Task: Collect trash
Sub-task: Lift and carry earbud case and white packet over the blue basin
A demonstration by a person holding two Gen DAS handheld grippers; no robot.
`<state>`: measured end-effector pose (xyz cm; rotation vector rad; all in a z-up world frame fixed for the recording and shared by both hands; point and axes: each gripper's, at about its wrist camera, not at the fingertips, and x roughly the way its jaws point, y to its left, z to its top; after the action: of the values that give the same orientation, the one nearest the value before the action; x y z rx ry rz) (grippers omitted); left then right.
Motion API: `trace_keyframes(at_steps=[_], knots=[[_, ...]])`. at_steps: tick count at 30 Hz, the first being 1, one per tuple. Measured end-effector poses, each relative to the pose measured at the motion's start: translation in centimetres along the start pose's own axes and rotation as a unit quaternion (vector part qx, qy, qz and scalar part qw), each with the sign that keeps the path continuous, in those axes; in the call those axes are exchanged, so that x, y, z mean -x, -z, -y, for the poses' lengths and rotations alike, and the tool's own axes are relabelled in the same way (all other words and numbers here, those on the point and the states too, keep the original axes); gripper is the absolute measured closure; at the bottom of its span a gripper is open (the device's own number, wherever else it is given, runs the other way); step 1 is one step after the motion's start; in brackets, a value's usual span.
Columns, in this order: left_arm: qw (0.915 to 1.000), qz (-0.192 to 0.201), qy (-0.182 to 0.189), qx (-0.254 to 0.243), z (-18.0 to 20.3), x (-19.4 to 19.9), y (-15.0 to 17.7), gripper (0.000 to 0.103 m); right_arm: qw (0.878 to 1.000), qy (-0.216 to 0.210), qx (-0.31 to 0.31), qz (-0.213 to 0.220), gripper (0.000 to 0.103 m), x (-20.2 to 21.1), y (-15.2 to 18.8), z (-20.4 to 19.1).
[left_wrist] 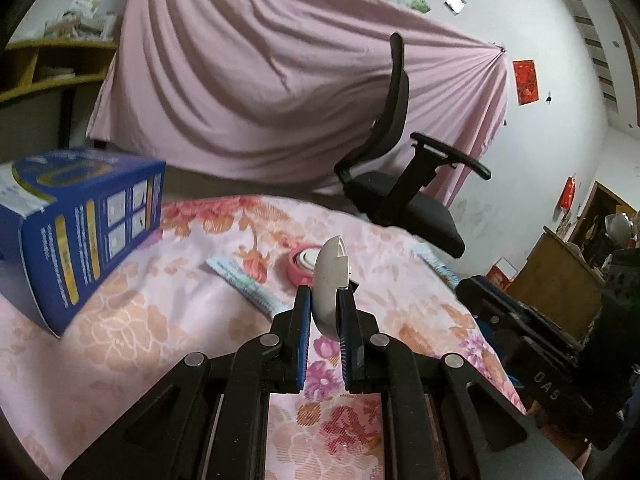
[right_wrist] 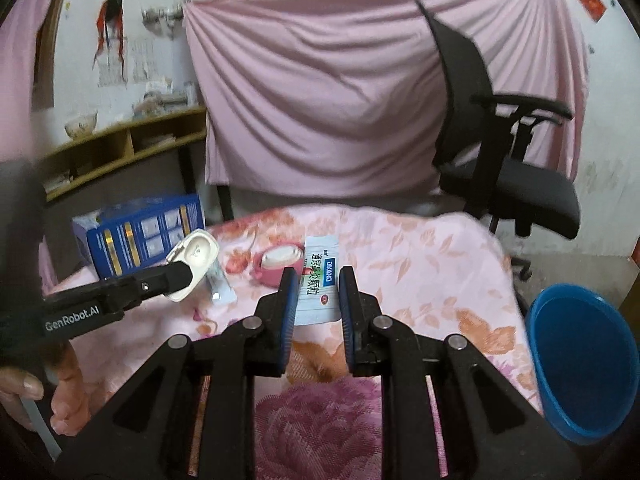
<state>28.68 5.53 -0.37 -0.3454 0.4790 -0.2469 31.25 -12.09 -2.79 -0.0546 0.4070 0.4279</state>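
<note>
The left gripper point(left_wrist: 324, 296) is closed down on a flat white plastic lid-shaped piece of trash point(left_wrist: 329, 280), pinching it edge-on between its blue-padded fingers point(left_wrist: 305, 320) so that most of the piece stands up above the tips. In the right wrist view the same gripper point(right_wrist: 182, 276) reaches in from the left with the white piece point(right_wrist: 196, 258) raised above the pink floral tablecloth point(right_wrist: 420, 264), in front of a blue cardboard box point(right_wrist: 140, 236).

The right gripper point(right_wrist: 319, 276) stands partly open and holds nothing; its fingers point(right_wrist: 288, 300) flank a white medicine sachet with a blue label and green print point(right_wrist: 320, 280) lying flat on the cloth. Whether the tips touch the sachet cannot be told. Just beyond the sachet sits a round pink tin with a white top point(right_wrist: 278, 262). A blue plastic basin point(right_wrist: 584, 360) sits low at the right, beside the table edge. A black office chair point(right_wrist: 508, 160) stands behind the table.
</note>
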Motion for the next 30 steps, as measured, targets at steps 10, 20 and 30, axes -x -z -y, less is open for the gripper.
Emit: trace_keyframes(at_steps=[10,20,30], knots=[[0.9948,0.083,-0.016,-0.057,2.5,2.9,0.5,0.093,0.994,0.028,0.025,0.099,0.062,3.8,0.0,-1.1],[0.9873,0.133,-0.019,-0.084,4.9,4.4,1.2,0.093,0.982,0.080,0.042,0.169,0.062,7.2,-0.4,-0.1],[0.9840,0.137,0.023,-0.112,10.5,3.5,1.3,0.093,0.963,0.153,0.041,0.221,0.062,11.4,-1.5,3.3]])
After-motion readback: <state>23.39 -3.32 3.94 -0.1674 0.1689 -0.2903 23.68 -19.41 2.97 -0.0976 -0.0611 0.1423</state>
